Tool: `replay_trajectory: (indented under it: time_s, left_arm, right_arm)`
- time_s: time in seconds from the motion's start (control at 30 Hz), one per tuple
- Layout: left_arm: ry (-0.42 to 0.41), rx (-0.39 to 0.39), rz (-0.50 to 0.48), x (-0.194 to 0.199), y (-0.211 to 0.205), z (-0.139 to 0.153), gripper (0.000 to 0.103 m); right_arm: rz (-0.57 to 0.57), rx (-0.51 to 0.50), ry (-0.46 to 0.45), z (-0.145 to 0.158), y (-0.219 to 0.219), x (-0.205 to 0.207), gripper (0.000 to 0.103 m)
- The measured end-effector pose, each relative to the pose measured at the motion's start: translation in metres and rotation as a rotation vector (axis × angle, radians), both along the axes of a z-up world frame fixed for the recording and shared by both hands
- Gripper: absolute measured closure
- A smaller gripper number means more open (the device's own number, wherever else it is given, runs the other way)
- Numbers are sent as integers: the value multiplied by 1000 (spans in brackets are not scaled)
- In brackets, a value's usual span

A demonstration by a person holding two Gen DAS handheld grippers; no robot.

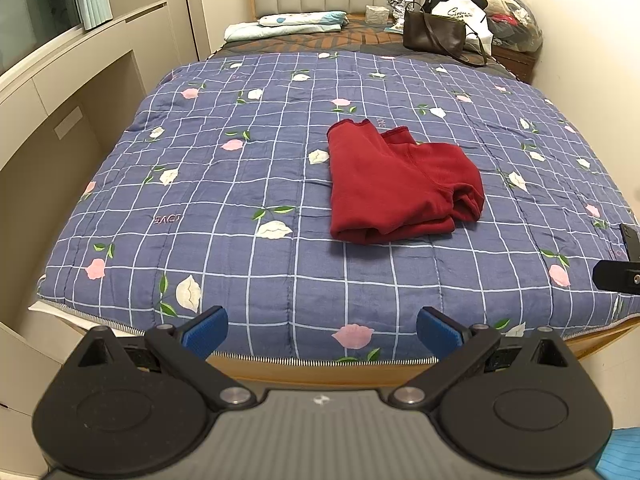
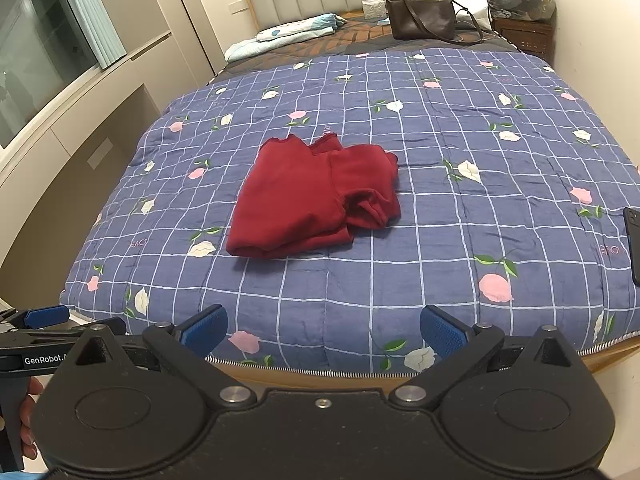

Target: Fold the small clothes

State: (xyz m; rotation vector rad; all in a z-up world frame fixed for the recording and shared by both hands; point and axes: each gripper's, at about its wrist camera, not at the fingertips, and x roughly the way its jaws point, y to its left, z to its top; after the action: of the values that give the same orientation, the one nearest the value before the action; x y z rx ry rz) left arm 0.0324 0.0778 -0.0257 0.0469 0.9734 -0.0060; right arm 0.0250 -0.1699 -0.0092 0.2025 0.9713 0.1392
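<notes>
Hovering level at the foot of the bed (image 1: 280, 372), the left tool (image 1: 322, 330) points forward over the checked floral quilt (image 1: 240, 184), its two blue-padded fingers spread wide with nothing between them. Beside it to the right, the right tool (image 2: 324, 330) holds the same pose at the foot edge, its fingers equally far apart and empty; in its view the left tool shows side-on at the far left, with part of a hand (image 2: 30, 420) on its grip. One red garment (image 1: 400, 184) lies on the quilt, roughly folded with a bunched sleeve on its right side, well beyond both tools and touching neither. Left of the garment at the head of the bed sits one folded pale-blue cloth stack (image 1: 288, 24). Right of the garment at the head end stand one dark shoulder bag (image 1: 434, 34), one white bag (image 1: 460, 10) behind it and one clear sack of clothes (image 1: 516, 20). At the quilt's right edge lies one dark phone (image 2: 633, 240).
</notes>
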Motion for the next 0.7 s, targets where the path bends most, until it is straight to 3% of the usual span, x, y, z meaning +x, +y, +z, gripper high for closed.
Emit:
replay_trajectory:
  time_s: [0.7]
  left_arm:
    - [1,0,0,1,0,-1,1]
  right_arm:
    - [-4,1,2,0,0,1,1]
